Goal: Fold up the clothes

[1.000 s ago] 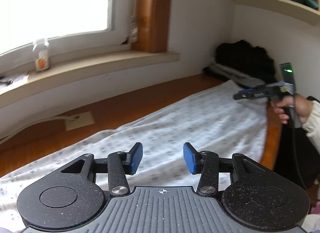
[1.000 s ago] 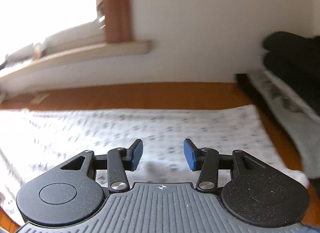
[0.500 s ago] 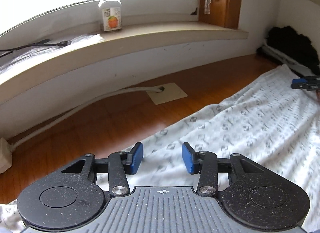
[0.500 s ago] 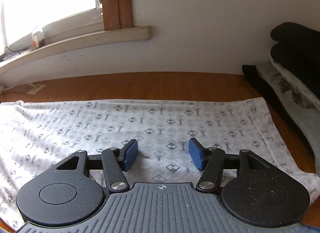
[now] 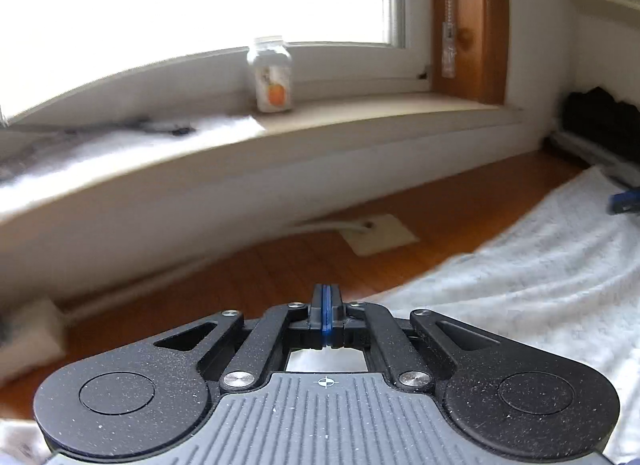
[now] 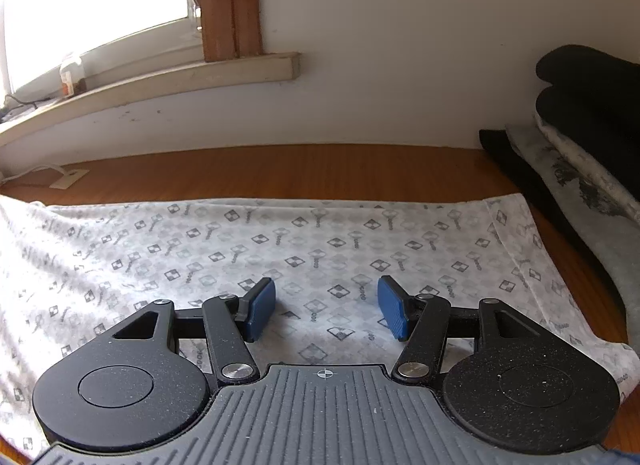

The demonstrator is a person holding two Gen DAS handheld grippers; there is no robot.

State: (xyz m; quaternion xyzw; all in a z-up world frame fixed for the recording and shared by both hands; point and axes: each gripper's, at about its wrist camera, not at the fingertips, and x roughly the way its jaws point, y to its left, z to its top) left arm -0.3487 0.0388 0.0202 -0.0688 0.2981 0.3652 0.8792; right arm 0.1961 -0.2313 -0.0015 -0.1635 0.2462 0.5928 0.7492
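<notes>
Patterned garment (image 6: 320,241) lies spread flat across the wooden counter (image 6: 320,169), apparently laid out for folding. Left claw (image 5: 326,317) is clenched at the cloth's far edge; whether fabric is pinched between its pads cannot be told. Right claw (image 6: 326,307) is released, angled downward above the garment's right portion, nothing between its jaws.

You see a clear plastic bottle with an orange label (image 5: 273,75) upright on the pale window sill (image 5: 360,113). A beige wall plate (image 5: 378,234) with a white cable lies on the brown wooden tabletop (image 6: 320,171).
</notes>
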